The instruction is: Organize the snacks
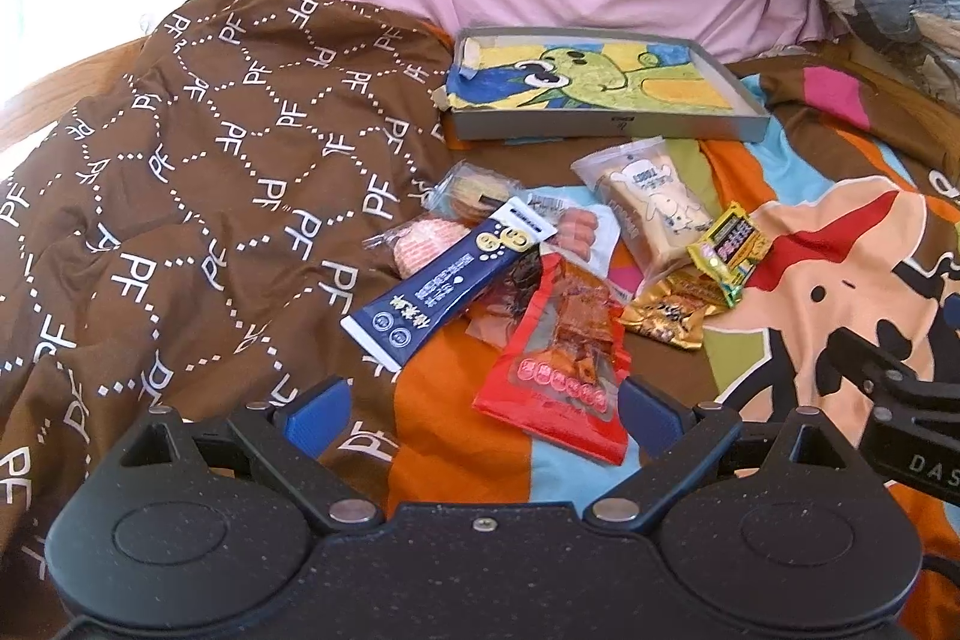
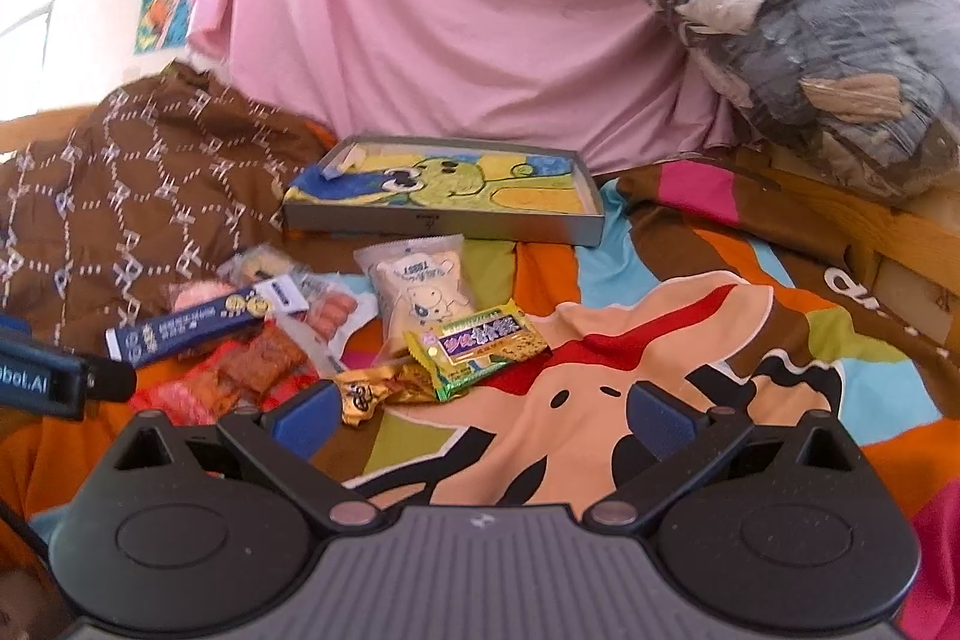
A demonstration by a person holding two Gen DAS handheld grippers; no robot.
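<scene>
Both claws — left [image 1: 480,403], right [image 2: 480,415] — gape wide before crinkly foil packets [image 1: 555,340] and a shallow cardboard tray [image 1: 606,124]

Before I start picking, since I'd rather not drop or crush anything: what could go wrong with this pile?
1. The snacks overlap: the blue packet lies across others, and lifting it may drag those along.
2. The red packet lies flat on soft bedding, so an open left gripper may pinch cloth too.
3. The box sits tilted on rumpled fabric; dropped snacks might slide.

Glossy plastic wraps the red snack packet [image 1: 561,340]; the brown quilt [image 1: 198,172] is matt cloth, the tray [image 1: 606,124] cardboard-looking.
</scene>
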